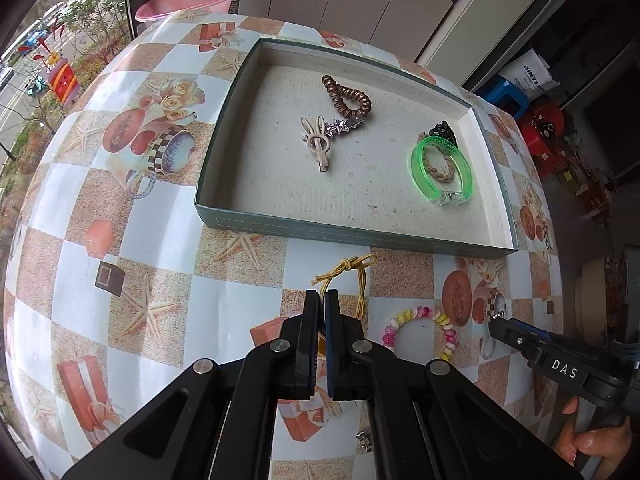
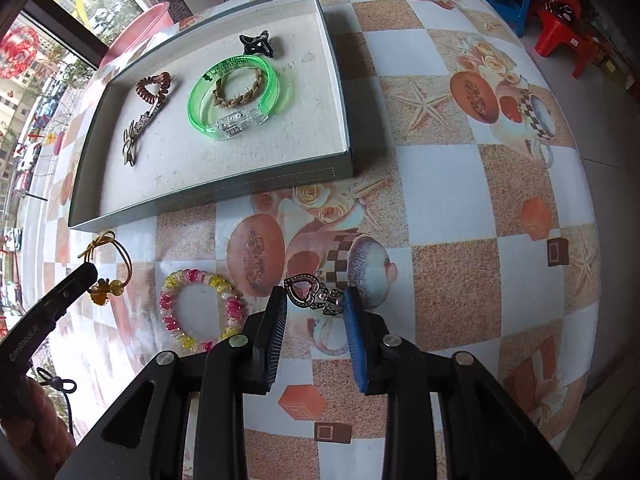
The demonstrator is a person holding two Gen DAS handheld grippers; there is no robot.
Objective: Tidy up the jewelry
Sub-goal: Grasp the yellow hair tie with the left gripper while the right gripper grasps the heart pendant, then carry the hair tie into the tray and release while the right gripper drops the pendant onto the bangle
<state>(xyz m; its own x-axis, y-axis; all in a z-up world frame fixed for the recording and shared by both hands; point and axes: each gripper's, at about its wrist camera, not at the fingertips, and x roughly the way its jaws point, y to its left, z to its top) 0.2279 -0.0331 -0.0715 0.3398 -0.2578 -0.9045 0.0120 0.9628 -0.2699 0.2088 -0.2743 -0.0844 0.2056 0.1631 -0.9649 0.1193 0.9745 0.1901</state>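
A grey box lid tray (image 1: 352,236) (image 2: 208,196) holds a brown spiral hair tie (image 1: 348,96), a rabbit hair clip (image 1: 318,142), a green bangle (image 1: 440,168) (image 2: 236,96) around a braided tie, and a black claw clip (image 2: 256,44). My left gripper (image 1: 322,300) is shut on a yellow elastic hair tie (image 1: 348,268) (image 2: 108,256) with amber beads, on the table before the tray. My right gripper (image 2: 316,300) is open around a pink heart brooch (image 2: 308,292). A pink-yellow spiral bracelet (image 1: 420,328) (image 2: 200,308) lies between them.
The round table (image 1: 120,220) has a patterned cloth. A pink basin (image 1: 188,0) stands beyond its far edge by the window. Red and blue stools (image 2: 560,28) stand on the floor at the right. A small dark cord (image 2: 60,384) lies near the left hand.
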